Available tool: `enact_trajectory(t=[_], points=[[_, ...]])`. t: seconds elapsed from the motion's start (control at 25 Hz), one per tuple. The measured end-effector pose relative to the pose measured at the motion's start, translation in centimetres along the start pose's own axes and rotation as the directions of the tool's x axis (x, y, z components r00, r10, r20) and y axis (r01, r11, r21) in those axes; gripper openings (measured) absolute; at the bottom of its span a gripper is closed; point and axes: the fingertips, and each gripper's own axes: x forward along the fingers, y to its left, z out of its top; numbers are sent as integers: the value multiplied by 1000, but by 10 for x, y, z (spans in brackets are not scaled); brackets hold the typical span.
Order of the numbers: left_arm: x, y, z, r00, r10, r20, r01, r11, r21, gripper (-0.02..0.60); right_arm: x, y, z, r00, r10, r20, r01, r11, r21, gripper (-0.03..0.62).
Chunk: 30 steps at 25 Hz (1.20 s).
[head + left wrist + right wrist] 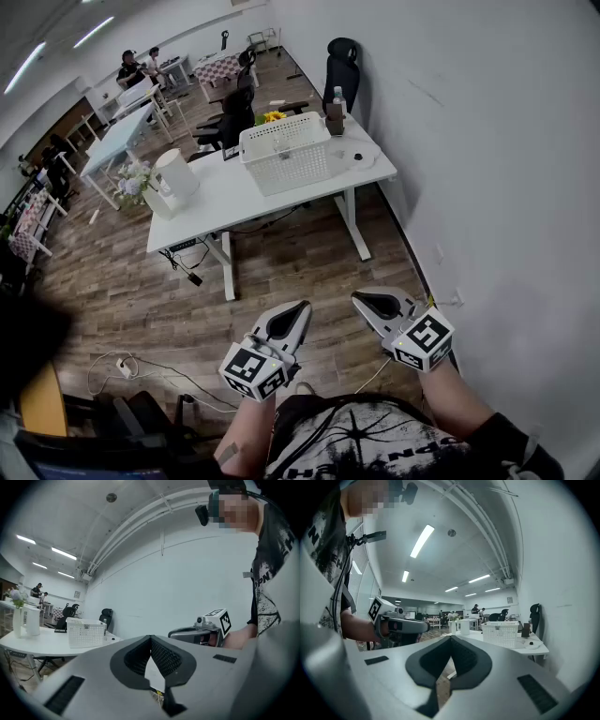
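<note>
My left gripper (151,639) has its jaws closed. The ribbed pads meet at the tip with nothing between them, and only a sliver of floor shows through the opening lower down. My right gripper (451,638) is the same, with its jaws together and nothing in them. In the head view both hang in the air in front of my chest, the left gripper (302,307) and the right gripper (357,298). Their tips angle toward each other, near but not touching, and the marker cubes face back toward me.

Under them is wooden floor (281,272), with loose cables (131,367) lying off to my left. The nearest furniture is the white table (225,199), ahead of me beside the wall (487,141) and well apart from both grippers. On it stand a white mesh basket (286,150) near the middle, a white jug (175,174) and a vase of flowers (134,183) at the left end, and a bottle (336,105) at the far right corner. Black chairs (342,66) stand behind it.

To hold this pose well, I judge the gap between the two tips is the thing to guard, so the grippers do not knock together. Level wrists matter too. Nothing is within reach from here, so closed jaws suit the moment, and the cables call for care underfoot.
</note>
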Motion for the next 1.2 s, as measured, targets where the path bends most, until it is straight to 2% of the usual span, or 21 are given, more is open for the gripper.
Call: enact_trajectory(t=[0.88, 1.04, 1.2], points=[[-17, 6, -14, 1000, 16, -14, -16, 1000, -11, 11, 8, 19, -6, 998, 38, 51, -41, 997, 72, 25], [-14, 8, -14, 1000, 1, -18, -1, 1000, -8, 11, 10, 16, -5, 996, 35, 78, -42, 995, 95, 25], [-10, 22, -18, 1000, -15, -17, 14, 1000, -23, 11, 22, 14, -7, 998, 24, 57, -29, 996, 89, 25]])
